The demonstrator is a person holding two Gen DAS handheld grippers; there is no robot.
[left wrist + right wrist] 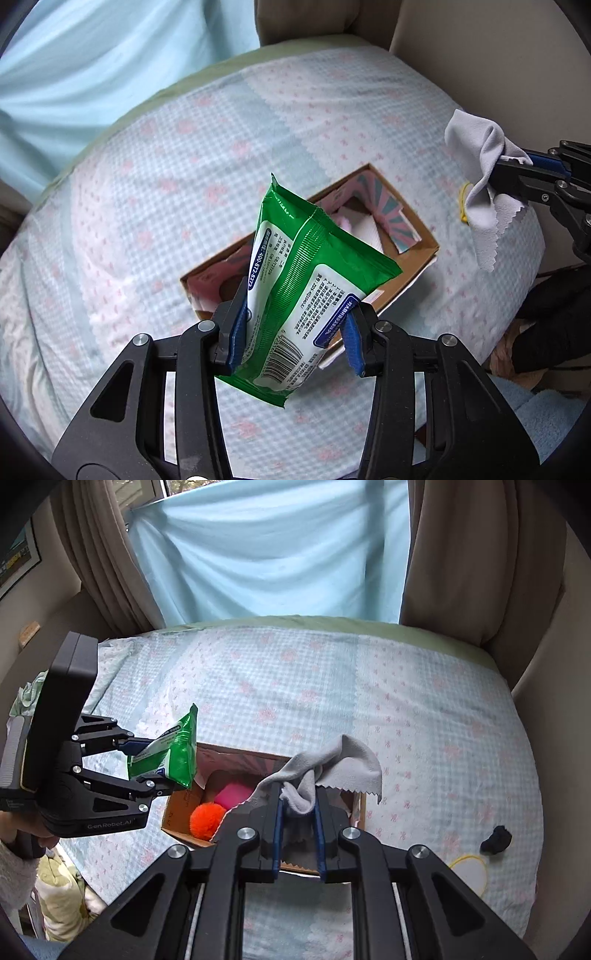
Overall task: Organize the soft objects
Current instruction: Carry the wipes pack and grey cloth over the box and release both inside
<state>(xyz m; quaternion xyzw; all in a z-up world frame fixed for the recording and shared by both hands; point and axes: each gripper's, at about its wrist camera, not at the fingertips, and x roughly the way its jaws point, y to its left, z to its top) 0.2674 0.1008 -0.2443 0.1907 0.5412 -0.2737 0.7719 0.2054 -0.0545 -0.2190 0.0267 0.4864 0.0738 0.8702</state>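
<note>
My left gripper is shut on a green wet-wipes pack and holds it above an open cardboard box on the bed. The same pack and left gripper show at the left of the right wrist view. My right gripper is shut on a grey cloth, held over the box. In the left wrist view the cloth hangs from the right gripper at the right. An orange pompom and a pink soft block lie inside the box.
The bed carries a pale blue and pink checked sheet. A small black item and a yellow loop lie on the sheet at the right. A light blue curtain and beige drapes hang behind the bed.
</note>
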